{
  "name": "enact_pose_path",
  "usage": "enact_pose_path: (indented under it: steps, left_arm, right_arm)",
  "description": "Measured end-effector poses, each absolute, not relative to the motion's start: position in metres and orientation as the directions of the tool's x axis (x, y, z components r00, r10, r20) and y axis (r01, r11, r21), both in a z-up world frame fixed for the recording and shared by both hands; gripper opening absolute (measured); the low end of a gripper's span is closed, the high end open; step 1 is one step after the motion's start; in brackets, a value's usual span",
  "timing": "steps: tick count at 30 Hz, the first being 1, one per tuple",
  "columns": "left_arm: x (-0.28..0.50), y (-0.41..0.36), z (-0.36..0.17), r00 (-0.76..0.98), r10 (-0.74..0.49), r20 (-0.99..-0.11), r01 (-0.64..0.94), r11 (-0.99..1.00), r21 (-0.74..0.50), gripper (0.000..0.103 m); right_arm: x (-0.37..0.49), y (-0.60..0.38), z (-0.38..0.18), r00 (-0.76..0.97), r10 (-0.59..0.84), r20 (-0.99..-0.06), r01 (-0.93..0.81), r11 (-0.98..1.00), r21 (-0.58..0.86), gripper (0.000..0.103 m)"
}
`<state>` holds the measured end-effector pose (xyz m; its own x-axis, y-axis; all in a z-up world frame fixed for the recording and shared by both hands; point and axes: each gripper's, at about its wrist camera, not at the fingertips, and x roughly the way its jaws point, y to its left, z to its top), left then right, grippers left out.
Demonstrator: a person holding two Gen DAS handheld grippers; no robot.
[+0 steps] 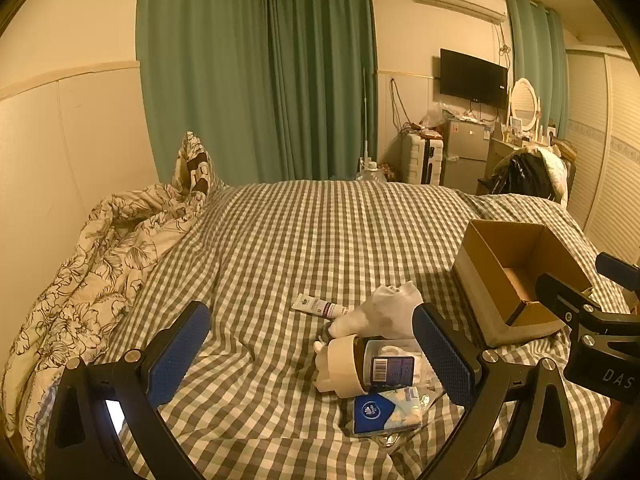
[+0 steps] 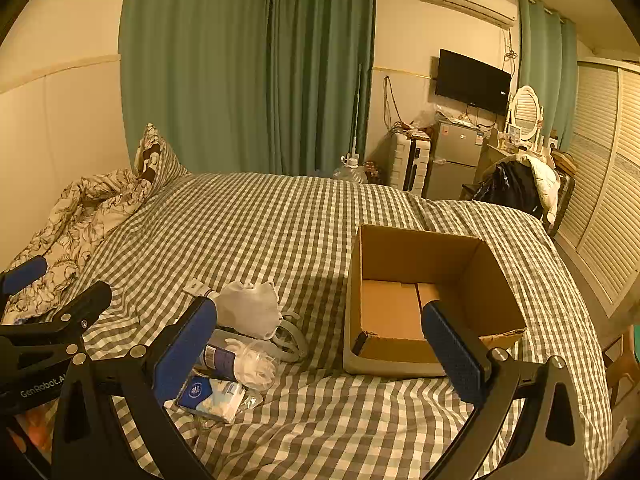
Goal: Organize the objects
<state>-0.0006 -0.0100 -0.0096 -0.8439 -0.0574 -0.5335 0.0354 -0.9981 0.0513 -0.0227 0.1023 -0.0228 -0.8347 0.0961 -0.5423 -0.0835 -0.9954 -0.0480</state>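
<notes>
Gingham bedsheet (image 1: 280, 240) in grey and white, carrying everything. From the left wrist: left hand-held gripper (image 1: 312, 356) with blue pads spread wide, nothing between them but the clutter below. Small heap at 5 o'clock: white sock (image 1: 394, 304) on top, crumpled and soft; squeeze tube (image 1: 318, 306) lying flat at the heap's 10 o'clock edge; roll of tape (image 1: 340, 364) on its side with a dark barcoded bottle (image 1: 392, 370) poking out of its core; blue-and-white tissue pack (image 1: 386, 410) nearest the camera. Cardboard box (image 1: 508, 280) at 3 o'clock, open-topped, just beside the heap, probably so each item needs only a short carry. Right hand-held gripper (image 1: 600, 300) partly seen at the right edge, in front of the box.

From the right wrist: right hand-held gripper (image 2: 320, 344) equally wide apart and empty, one pad over the heap, the other over the box's near corner. Cardboard box (image 2: 424, 292) at 3 o'clock of centre, bare inside, near rim torn. Sock (image 2: 250, 308), bottle (image 2: 218, 356), a clear crinkled wrapper (image 2: 256, 364) and tissue pack (image 2: 212, 394) bunched at 8 o'clock; grey ring, likely the tape (image 2: 294, 340), beneath the sock. Left hand-held gripper (image 2: 56, 292) at 9 o'clock. Sorting seemingly not begun.
</notes>
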Motion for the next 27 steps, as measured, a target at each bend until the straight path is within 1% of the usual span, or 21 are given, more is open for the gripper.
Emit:
enact_pose_path:
  steps: [19, 27]
  left_arm:
    - [-0.004, -0.013, -0.017, -0.831, -0.055, -0.553, 0.030, -0.998, 0.055, 0.103]
    - [-0.014, -0.016, -0.029, -0.806, -0.050, -0.590, 0.025, -0.998, 0.051, 0.103]
  right_arm:
    - [-0.025, 0.096, -0.029, -0.825, 0.098, -0.557, -0.078, -0.995, -0.060, 0.103]
    - [-0.034, 0.093, -0.039, -0.803, 0.098, -0.588, -0.071, -0.995, -0.068, 0.103]
